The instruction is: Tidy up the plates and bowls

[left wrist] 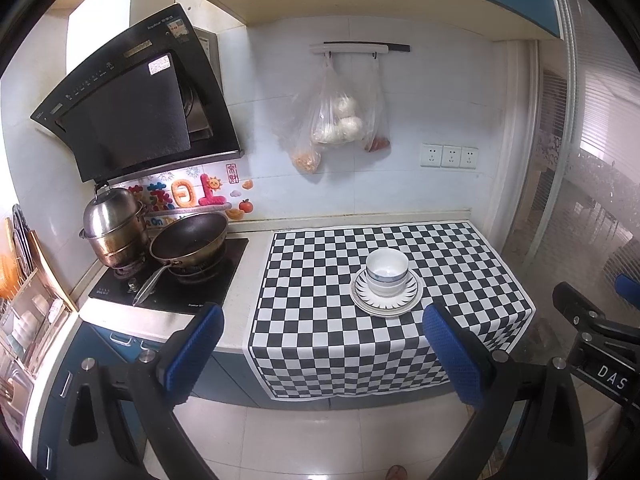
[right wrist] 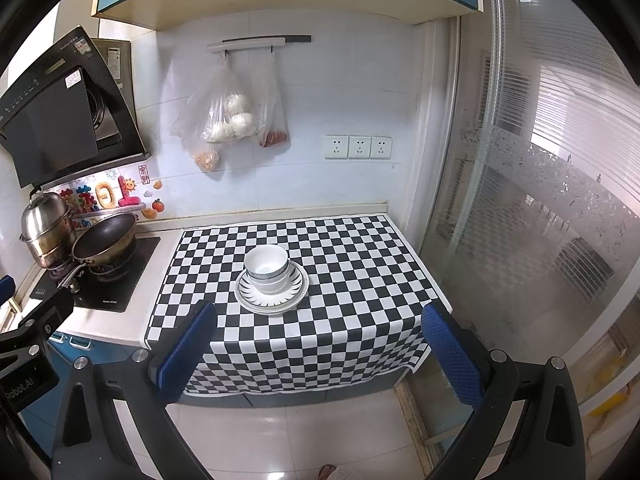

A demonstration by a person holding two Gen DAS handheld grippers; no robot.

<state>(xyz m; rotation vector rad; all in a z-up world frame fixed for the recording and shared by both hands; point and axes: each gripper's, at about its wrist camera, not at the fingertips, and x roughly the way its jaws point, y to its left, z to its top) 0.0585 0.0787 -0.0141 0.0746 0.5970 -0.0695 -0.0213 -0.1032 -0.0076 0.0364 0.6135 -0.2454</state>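
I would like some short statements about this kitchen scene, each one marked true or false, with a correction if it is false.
1. The bowls stand stacked on the plates. True.
2. The left claw is shut on a bowl. False: it is open, holds nothing, and is back from the counter.
3. The plates rest on a checkered cloth. True.
4. The frying pan lies on the checkered cloth. False: it sits on the stove, left of the cloth.
5. The right claw is open and empty. True.
6. Plastic bags lie on the counter. False: they hang from a wall rail.
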